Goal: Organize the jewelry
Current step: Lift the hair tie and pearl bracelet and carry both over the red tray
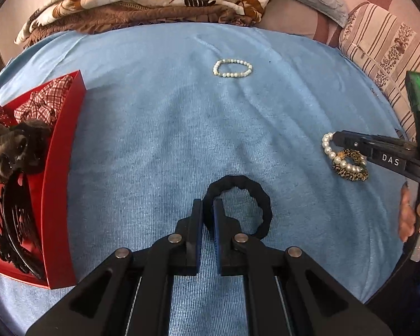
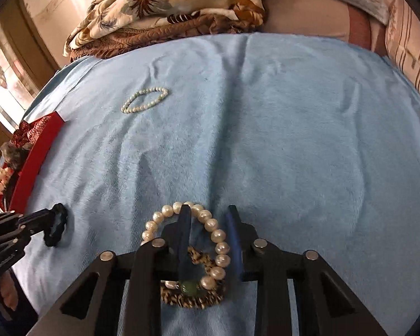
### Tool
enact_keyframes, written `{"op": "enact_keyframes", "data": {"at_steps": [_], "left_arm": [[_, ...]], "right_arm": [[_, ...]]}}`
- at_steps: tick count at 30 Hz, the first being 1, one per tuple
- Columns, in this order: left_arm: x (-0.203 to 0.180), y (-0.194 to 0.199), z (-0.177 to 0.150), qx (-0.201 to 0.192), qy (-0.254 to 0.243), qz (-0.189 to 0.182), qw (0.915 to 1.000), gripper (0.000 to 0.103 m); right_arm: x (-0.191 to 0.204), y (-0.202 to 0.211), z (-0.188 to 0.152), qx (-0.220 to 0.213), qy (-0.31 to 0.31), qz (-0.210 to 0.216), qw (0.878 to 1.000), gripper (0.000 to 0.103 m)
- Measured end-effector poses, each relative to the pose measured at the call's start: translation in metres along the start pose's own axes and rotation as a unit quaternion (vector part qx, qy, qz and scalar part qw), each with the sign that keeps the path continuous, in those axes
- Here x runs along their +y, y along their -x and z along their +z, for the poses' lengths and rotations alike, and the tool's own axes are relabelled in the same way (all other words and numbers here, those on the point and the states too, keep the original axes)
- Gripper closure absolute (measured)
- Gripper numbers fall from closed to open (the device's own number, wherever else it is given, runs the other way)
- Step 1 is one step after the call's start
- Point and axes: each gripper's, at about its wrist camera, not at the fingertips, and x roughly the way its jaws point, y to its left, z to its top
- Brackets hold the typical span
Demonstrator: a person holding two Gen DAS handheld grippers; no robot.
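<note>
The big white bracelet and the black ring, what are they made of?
The big white bracelet looks like pearl or pearl-like beads: round, glossy, creamy, with small highlights. The black ring looks like soft stretchy fabric, probably a hair tie: matte, ribbed and slightly lumpy.

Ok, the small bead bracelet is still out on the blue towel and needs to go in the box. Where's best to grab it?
The small bead bracelet lies flat as an open oval, apart from everything else. Come straight down from above with one finger inside the loop and one outside, pinching a long side of the strand. The soft blue towel likely lets the fingers press under the beads.
</note>
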Motion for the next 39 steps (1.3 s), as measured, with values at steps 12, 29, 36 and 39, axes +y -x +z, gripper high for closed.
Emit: {"op": "enact_keyframes", "data": {"at_steps": [12, 29, 36, 39], "left_arm": [[-0.001, 0.034, -0.005, -0.046, 0.004, -0.008, 0.9989, 0.096], [0.049, 0.119, -0.019, -0.132, 0.045, 0.026, 0.9899, 0.096], [0.095, 0.129, -0.026, -0.135, 0.078, 0.062, 0.9858, 0.096], [0.122, 0.131, -0.030, -0.131, 0.100, 0.081, 0.9829, 0.096]], "right_arm": [[-0.004, 0.061, -0.004, -0.102, -0.036, 0.014, 0.994, 0.092], [0.027, 0.112, -0.006, -0.152, -0.079, 0.131, 0.977, 0.092], [0.070, 0.111, -0.005, -0.138, -0.026, 0.113, 0.984, 0.092], [0.088, 0.111, -0.002, -0.136, -0.009, 0.117, 0.984, 0.092]]}}
